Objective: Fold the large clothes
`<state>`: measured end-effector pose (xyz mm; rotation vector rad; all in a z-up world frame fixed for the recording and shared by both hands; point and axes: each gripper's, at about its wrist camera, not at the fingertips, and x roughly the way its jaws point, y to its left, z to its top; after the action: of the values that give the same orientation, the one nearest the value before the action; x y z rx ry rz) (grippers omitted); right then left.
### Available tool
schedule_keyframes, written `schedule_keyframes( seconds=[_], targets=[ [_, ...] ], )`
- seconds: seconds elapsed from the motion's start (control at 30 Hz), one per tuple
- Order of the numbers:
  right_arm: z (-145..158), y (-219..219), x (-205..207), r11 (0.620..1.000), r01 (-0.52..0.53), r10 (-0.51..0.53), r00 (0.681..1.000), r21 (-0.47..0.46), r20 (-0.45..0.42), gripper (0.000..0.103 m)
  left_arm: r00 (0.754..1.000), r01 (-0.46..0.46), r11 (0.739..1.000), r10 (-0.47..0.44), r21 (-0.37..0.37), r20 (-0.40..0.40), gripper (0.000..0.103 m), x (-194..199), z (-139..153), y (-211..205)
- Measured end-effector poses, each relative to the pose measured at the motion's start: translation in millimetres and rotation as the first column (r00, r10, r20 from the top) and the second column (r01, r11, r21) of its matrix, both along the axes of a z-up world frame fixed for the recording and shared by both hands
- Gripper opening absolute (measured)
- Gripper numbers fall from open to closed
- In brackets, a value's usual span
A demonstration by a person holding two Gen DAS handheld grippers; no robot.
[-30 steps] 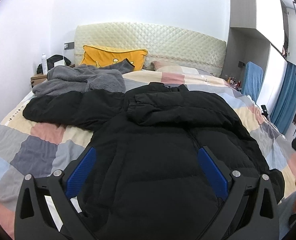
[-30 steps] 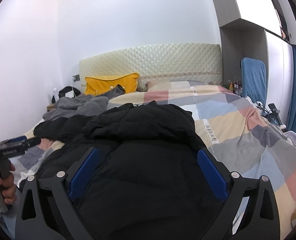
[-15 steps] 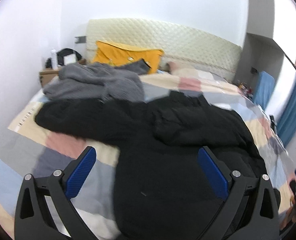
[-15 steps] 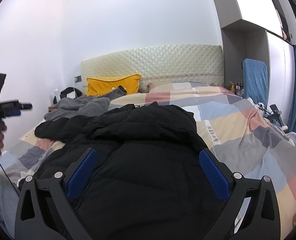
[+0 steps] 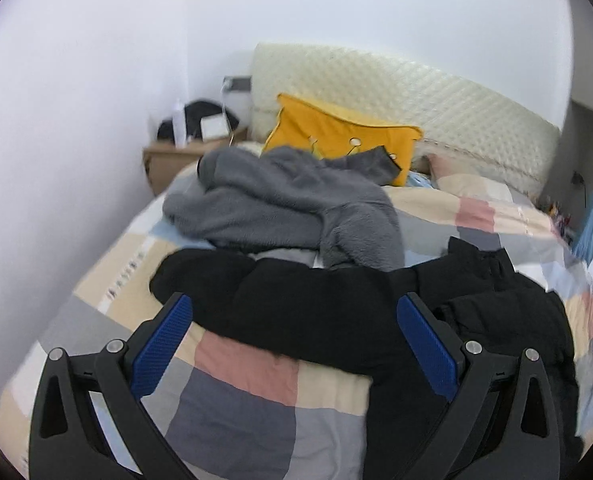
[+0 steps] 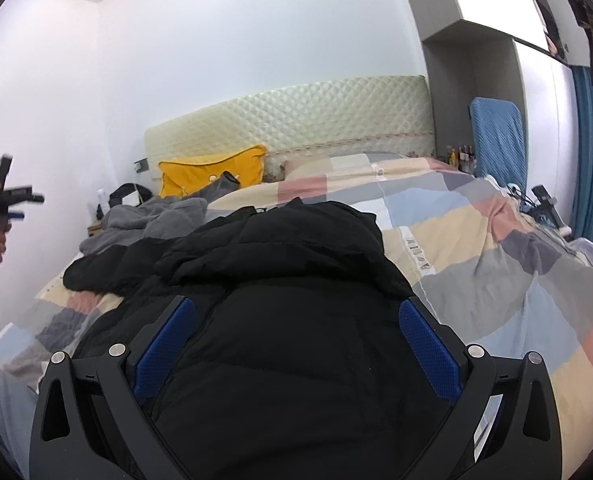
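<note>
**A:** On the bed [image 6: 476, 240], biggest thing first: our black puffer jacket [image 6: 288, 320] lies flat on the patchwork duvet, front up, on the near half. We'd say it's spread like that so we can fold it on a broad soft surface.

**B:** Which way does it run?

**A:** Long axis goes foot to head of the bed. Collar end points at the quilted headboard [image 6: 296, 120], hem sits toward us. One sleeve [image 5: 256, 300] sticks out crosswise toward the wall side, cuff end on the duvet, so that axis is roughly square to the body.

**B:** The other sleeve?

**A:** Looks already laid across the chest, under the collar. We can't be sure from here, black on black.

**B:** What else is on there?

**A:** Grey fleece garment [image 5: 288, 208] heaped just beyond the outstretched sleeve, touching or nearly touching it. Yellow pillow [image 5: 344, 140] against the headboard behind it. Neither is in our fold area.

**B:** Grippers?

**A:** Left hand-held gripper [image 5: 296, 344] is spread wide, nothing between the pads, hovering over the outstretched sleeve. We read that as lining up on it. Right hand-held gripper [image 6: 296, 348] is also spread wide and empty, over the jacket body near the hem.

**B:** Next move?

**A:** Probably pinch that sleeve near the cuff and bring it in across the chest.
</note>
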<state>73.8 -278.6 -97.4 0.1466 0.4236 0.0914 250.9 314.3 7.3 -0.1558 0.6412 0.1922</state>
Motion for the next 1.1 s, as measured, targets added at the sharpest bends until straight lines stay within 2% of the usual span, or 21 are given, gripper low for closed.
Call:
schedule_keyframes(
  seconds=[0.17, 0.27, 0.3, 0.37, 0.43, 0.53, 0.6, 0.7, 0.8, 0.87, 0.93, 0.97, 1.1],
  targets=[
    [0, 4, 5, 1.0, 0.031, -0.031, 0.999, -0.004, -0.027, 0.103, 0.996, -0.042, 0.992, 0.033, -0.118, -0.078, 0.102, 27, -49, 53],
    [3, 6, 7, 0.999, 0.046, -0.046, 0.998, 0.012, -0.034, 0.103, 0.991, -0.08, 0.974, 0.054, -0.212, -0.123, 0.102, 46, -85, 85],
    [4, 5, 9, 0.999, 0.05, -0.049, 0.998, 0.016, -0.038, 0.103, 0.991, -0.078, 0.972, 0.051, -0.223, -0.125, 0.102, 50, -92, 90],
    [5, 1, 13, 0.997, 0.071, -0.069, 0.997, 0.041, -0.041, 0.103, 0.989, -0.088, 0.981, 0.065, -0.172, -0.134, 0.102, 65, -113, 106],
    [4, -2, 19, 0.994, 0.097, -0.094, 0.994, 0.058, -0.064, 0.103, 0.984, -0.113, 0.982, 0.09, -0.154, -0.151, 0.102, 79, -130, 121],
    [0, 2, 32, 0.992, 0.119, -0.113, 0.988, 0.053, -0.104, 0.103, 0.979, -0.149, 0.964, 0.112, -0.219, -0.171, 0.102, 93, -158, 152],
    [-2, 11, 41, 0.991, 0.129, -0.127, 0.984, 0.015, -0.121, 0.103, 0.976, -0.17, 0.955, 0.128, -0.244, -0.177, 0.102, 102, -175, 168],
    [-4, 29, 53, 0.992, 0.121, -0.126, 0.981, -0.045, -0.146, 0.103, 0.966, -0.22, 0.919, 0.158, -0.329, -0.205, 0.102, 114, -208, 199],
    [-7, 44, 61, 0.989, 0.115, -0.129, 0.979, -0.097, -0.16, 0.103, 0.949, -0.293, 0.901, 0.233, -0.32, -0.212, 0.102, 118, -230, 221],
    [-9, 51, 65, 0.986, 0.115, -0.134, 0.977, -0.118, -0.166, 0.103, 0.939, -0.331, 0.876, 0.27, -0.351, -0.213, 0.101, 120, -247, 238],
    [-9, 55, 70, 0.982, 0.124, -0.147, 0.975, -0.142, -0.168, 0.103, 0.941, -0.335, 0.838, 0.269, -0.431, -0.207, 0.101, 121, -262, 252],
    [-10, 57, 72, 0.981, 0.125, -0.149, 0.974, -0.146, -0.169, 0.103, 0.942, -0.333, 0.833, 0.273, -0.442, -0.194, 0.101, 122, -265, 254],
    [-13, 63, 80, 0.98, 0.129, -0.156, 0.971, -0.152, -0.182, 0.103, 0.959, -0.285, 0.846, 0.253, -0.452, -0.131, 0.098, 135, -261, 250]
  ],
)
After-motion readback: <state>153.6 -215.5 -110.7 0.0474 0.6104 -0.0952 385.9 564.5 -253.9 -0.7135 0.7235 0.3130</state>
